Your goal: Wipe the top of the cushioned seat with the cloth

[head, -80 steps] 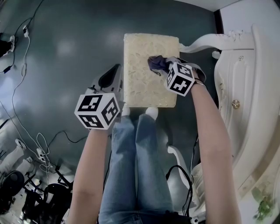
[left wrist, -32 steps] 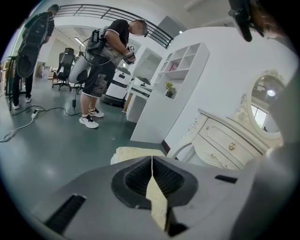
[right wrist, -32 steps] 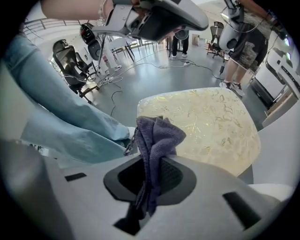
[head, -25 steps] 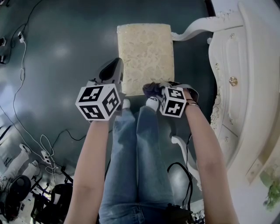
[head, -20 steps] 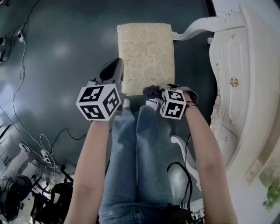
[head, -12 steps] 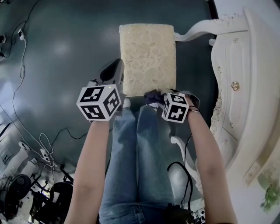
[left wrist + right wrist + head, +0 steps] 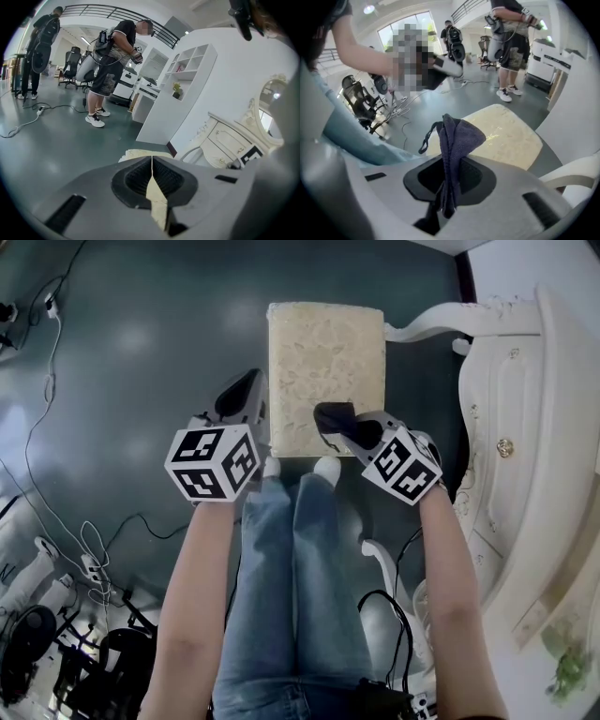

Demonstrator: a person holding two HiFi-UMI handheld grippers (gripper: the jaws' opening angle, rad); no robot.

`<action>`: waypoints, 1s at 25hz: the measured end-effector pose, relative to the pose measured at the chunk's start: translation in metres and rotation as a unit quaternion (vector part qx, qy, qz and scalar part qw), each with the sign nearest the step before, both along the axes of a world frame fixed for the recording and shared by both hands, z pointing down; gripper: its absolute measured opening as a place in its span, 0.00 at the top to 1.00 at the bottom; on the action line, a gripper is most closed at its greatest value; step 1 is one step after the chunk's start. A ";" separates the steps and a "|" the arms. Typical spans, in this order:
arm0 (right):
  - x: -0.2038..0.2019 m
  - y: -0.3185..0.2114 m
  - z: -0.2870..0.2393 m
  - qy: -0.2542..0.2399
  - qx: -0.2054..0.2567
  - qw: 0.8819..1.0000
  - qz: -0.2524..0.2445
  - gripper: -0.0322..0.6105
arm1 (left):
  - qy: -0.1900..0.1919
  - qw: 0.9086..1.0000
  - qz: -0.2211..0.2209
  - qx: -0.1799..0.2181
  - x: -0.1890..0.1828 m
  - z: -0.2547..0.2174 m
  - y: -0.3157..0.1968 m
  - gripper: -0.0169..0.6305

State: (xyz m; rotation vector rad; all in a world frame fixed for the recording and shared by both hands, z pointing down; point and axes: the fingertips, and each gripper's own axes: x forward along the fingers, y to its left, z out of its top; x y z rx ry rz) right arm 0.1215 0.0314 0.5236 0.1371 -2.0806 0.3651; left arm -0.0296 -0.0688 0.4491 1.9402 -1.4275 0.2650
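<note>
- Head view: the cushioned seat, cream with a patterned top, stands on a glossy dark teal floor. White carved furniture runs along the right edge. Cables trail at the far left.
- Head view: the right gripper is over the seat's near right part, with the dark cloth bunched at its tip. The left gripper is just beside the seat's left edge, off the top. Whether the cloth touches the top cannot be told here. The person's jeans cover the floor below the seat.
- Left gripper view: the 2 jaws are pressed flat together with nothing between them. A strip of the cream seat shows just past them. Only this view shows a white shelf unit and 2 standing persons on the far floor.
- Right gripper view: the 2 jaws are clamped on the cloth, which stands up in folds above them, with a loop hanging to its left. The seat top lies behind it. Office chairs stand at the left. The upper left is blurred over.
</note>
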 end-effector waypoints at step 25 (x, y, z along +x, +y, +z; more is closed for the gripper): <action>-0.033 -0.264 0.016 -0.006 0.090 0.953 0.288 0.89 | -0.010 0.999 -0.027 -0.013 -0.038 0.018 -0.019 0.97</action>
